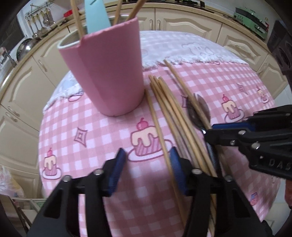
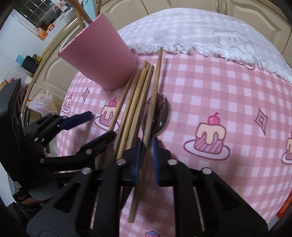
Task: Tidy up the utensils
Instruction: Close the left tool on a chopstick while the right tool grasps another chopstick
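Note:
A pink cup [image 1: 109, 73] stands on the checked tablecloth, holding several chopsticks and a light blue utensil [image 1: 96, 16]. To its right lie several loose wooden chopsticks [image 1: 173, 109] over a metal spoon [image 1: 196, 116] and fork [image 2: 164, 102]. My left gripper [image 1: 147, 170] hangs low over the cloth, open. A single chopstick [image 1: 158, 131] runs just inside its right pad, and the left pad is well clear of it. My right gripper [image 2: 146, 158] is shut on the long chopstick [image 2: 155, 87] that crosses the spoon. Its handle end is hidden under the fingers.
The round table [image 1: 87, 142] carries a pink cake-print cloth with a white fringed cloth [image 1: 182, 47] at the back. Cream kitchen cabinets [image 1: 182, 20] curve behind it. A plastic bag [image 2: 42, 100] sits beyond the left edge. The two grippers are close together over the chopsticks.

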### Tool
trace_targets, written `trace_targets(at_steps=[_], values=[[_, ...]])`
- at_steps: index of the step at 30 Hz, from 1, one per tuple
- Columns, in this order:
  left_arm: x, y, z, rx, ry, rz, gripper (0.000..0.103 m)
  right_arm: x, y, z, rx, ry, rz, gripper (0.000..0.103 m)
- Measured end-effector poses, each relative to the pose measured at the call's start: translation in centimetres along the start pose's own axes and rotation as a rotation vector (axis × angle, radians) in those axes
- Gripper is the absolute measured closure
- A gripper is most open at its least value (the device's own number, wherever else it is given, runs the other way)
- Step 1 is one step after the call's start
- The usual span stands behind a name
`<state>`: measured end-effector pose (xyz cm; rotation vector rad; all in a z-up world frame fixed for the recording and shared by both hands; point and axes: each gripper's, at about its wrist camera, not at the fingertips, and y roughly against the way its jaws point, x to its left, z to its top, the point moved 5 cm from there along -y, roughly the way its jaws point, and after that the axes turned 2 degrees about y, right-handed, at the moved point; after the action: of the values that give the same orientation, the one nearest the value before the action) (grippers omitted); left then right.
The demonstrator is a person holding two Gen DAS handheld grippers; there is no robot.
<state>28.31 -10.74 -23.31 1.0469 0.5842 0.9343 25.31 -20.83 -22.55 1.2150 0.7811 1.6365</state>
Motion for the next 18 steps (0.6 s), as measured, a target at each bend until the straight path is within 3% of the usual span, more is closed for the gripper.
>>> trace_targets(at_steps=[3,9,16,17,18], values=[[-0.2,0.1,0.1,-0.004,-0.007,-0.01,0.078,-0.5,0.5,-0.6,0.001,0.002,0.008,0.095],[-0.2,0.0,0.0,0.003,-0.01,-0.015,0.078,-2.3,1.2,-1.6,0.016,0.001,-0.033,0.096],[-0.6,-0.5,0.6,0.025,-0.064,0.004,0.076,-1.6,0.5,-0.5,0.058,0.051,-0.119,0.095],[-0.6,-0.5,0.6,0.025,-0.065,-0.004,0.078,-1.6,0.3,-0.2,0.057,0.058,-0.123,0.095],[-0.7,-0.5,0.7,0.025,-0.068,-0.016,0.086,-1.5,0.2,0.0,0.056,0.062,-0.124,0.095]])
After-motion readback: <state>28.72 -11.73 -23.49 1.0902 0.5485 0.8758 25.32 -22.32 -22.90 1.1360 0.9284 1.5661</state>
